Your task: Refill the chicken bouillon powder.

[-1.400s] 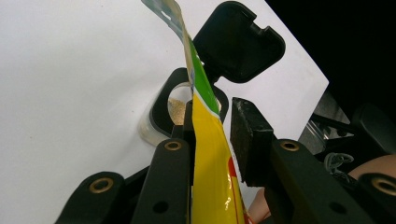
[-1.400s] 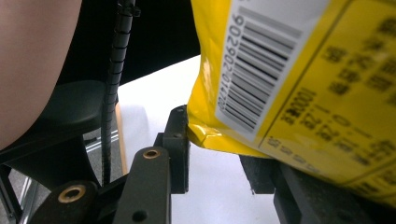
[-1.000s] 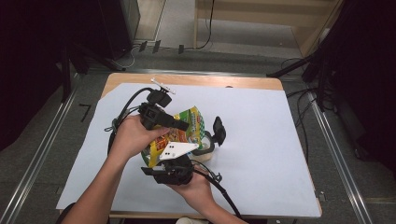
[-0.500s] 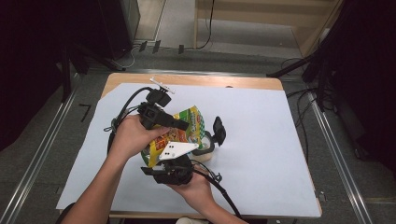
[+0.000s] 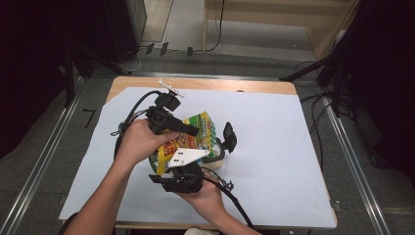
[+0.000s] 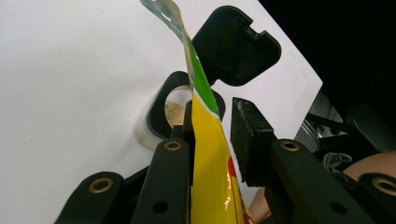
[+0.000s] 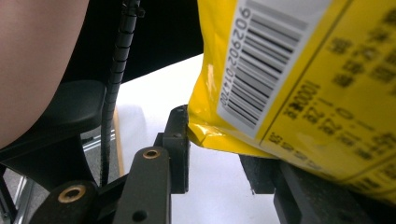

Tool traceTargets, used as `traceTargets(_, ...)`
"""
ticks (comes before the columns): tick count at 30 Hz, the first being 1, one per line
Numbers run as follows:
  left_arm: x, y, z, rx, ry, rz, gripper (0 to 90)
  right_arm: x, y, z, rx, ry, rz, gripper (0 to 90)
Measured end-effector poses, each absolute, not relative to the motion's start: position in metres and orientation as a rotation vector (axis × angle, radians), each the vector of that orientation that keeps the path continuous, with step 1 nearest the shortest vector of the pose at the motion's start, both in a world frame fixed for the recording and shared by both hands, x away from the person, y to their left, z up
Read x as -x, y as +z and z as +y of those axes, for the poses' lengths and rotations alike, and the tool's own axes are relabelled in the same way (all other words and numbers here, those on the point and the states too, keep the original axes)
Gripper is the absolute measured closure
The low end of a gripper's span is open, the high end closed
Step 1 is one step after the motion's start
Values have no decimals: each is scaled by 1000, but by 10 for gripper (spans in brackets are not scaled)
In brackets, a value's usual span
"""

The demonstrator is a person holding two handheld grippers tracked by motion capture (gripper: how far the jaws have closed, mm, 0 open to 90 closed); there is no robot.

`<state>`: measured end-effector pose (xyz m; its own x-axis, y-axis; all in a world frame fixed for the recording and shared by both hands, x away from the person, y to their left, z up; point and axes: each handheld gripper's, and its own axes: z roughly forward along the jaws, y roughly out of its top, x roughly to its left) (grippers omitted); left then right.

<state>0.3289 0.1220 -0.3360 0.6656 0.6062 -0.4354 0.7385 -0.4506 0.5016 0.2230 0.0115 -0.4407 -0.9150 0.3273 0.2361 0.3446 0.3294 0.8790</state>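
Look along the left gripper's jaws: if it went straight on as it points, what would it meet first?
Probably the black-rimmed cup on the white sheet, just beyond the yellow-green packet between the left gripper jaws; depth is unclear.

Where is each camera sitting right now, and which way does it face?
High view: above the table, looking down; both forearms, left gripper.
Left gripper view: along its jaws, snack bag between, container beyond.
Right gripper view: along right gripper, under the bag; a hand alongside.
Shared: the bag.
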Motion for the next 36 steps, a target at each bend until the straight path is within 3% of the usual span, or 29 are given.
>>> traceTargets(36, -346, -343, 129, -2158, -317, 1081, 761, -228, -437, 10, 650, -1668, -2557, 671)
